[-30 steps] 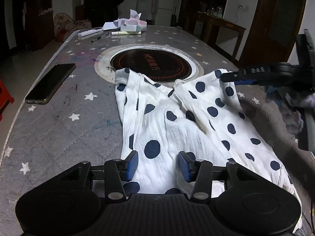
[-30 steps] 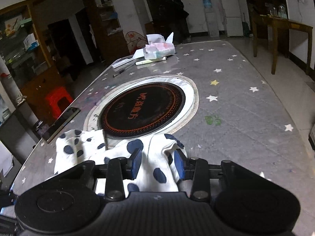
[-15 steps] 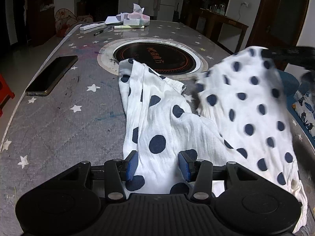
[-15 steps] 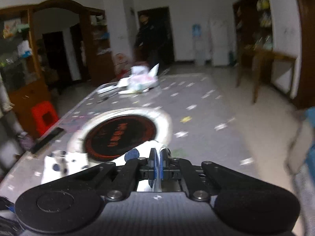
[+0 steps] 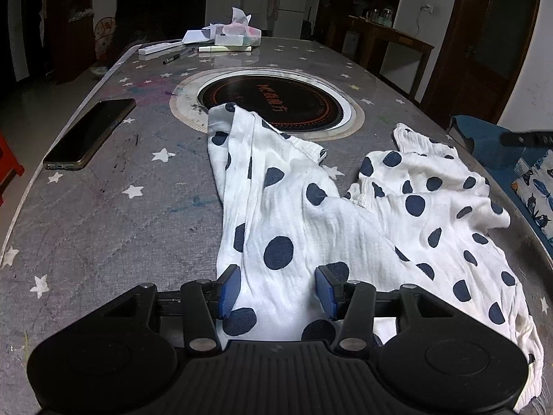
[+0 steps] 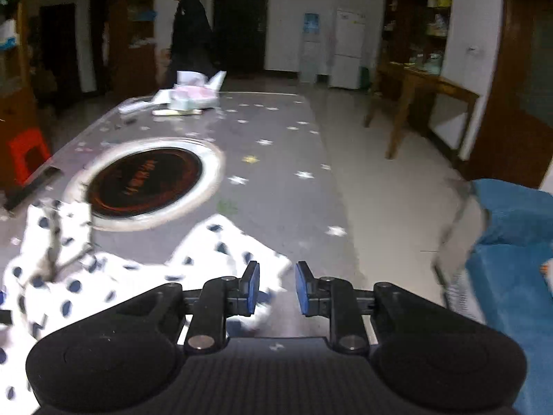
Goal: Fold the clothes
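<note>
The left gripper (image 5: 278, 288) sits low over the near end of the polka-dot garment (image 5: 345, 214), its blue pads half apart with cloth lying between them but not visibly pinched. The right gripper (image 6: 276, 288) hangs above the table edge, its jaws having just been opening, narrow, with nothing between them. The garment lies on the starry table (image 5: 103, 214) on the near side of the round cooktop (image 5: 269, 103), one lobe running lengthwise toward the cooktop, the other spread to its right. That right lobe lies nearer the right gripper, just to its left.
</note>
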Demonstrator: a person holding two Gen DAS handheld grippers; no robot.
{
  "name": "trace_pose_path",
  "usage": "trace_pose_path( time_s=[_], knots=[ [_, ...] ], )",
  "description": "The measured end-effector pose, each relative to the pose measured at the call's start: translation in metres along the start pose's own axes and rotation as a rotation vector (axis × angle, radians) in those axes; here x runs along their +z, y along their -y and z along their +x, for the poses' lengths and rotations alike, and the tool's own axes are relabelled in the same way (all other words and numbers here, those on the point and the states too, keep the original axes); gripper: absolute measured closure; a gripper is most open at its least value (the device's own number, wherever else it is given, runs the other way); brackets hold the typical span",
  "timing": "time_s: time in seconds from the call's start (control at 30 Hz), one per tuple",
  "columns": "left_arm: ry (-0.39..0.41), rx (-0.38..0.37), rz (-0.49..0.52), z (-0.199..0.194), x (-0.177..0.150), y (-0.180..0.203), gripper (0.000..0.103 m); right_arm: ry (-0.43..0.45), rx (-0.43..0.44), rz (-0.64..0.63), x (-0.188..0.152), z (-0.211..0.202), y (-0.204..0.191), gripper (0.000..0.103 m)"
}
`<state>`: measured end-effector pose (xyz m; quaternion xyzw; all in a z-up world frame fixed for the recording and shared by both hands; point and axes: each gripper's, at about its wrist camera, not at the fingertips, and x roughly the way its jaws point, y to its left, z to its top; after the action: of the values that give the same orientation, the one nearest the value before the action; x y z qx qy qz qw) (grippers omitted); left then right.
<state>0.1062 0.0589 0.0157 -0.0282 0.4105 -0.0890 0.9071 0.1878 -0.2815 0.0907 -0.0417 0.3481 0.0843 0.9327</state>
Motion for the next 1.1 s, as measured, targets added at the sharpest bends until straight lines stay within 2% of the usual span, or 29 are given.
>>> trace_pose_path(
  time_s=[0.03,0.07,0.1,0.27,0.4,0.6,0.67,0.83,1.0,1.1],
  knots=[
    [0.0,-0.001,0.0,0.0,0.0,0.0,0.051,-0.015,0.033,-0.009,0.003,0.008,-0.004,0.079],
    [0.001,-0.001,-0.001,0.0,0.0,0.0,0.051,-0.038,0.054,-0.016,0.006,0.017,-0.006,0.072],
    [0.001,-0.001,-0.002,0.0,0.0,0.0,0.051,-0.059,0.063,-0.013,0.007,0.029,-0.009,0.07],
    [0.001,-0.006,0.003,0.0,0.0,-0.001,0.05,-0.155,0.08,0.02,0.008,0.085,-0.016,0.071],
    [0.005,-0.012,0.013,0.0,-0.002,0.0,0.048,-0.183,0.058,0.024,0.004,0.108,-0.015,0.071],
    [0.008,-0.019,0.023,0.0,-0.003,0.0,0.047,-0.154,0.024,0.03,0.028,0.146,-0.014,0.068],
    [0.006,-0.022,0.019,0.0,-0.003,-0.001,0.047,-0.145,0.013,0.033,0.036,0.158,-0.013,0.062],
    [0.007,-0.029,0.023,0.0,-0.003,-0.002,0.047,-0.123,-0.013,0.048,0.052,0.182,-0.008,0.057],
    [-0.001,-0.032,0.023,-0.001,-0.001,-0.003,0.047,-0.098,-0.02,0.009,0.06,0.174,-0.015,0.057],
    [0.003,-0.032,0.015,-0.004,0.003,-0.004,0.047,-0.07,0.036,-0.022,0.06,0.154,-0.025,0.057]
  ],
)
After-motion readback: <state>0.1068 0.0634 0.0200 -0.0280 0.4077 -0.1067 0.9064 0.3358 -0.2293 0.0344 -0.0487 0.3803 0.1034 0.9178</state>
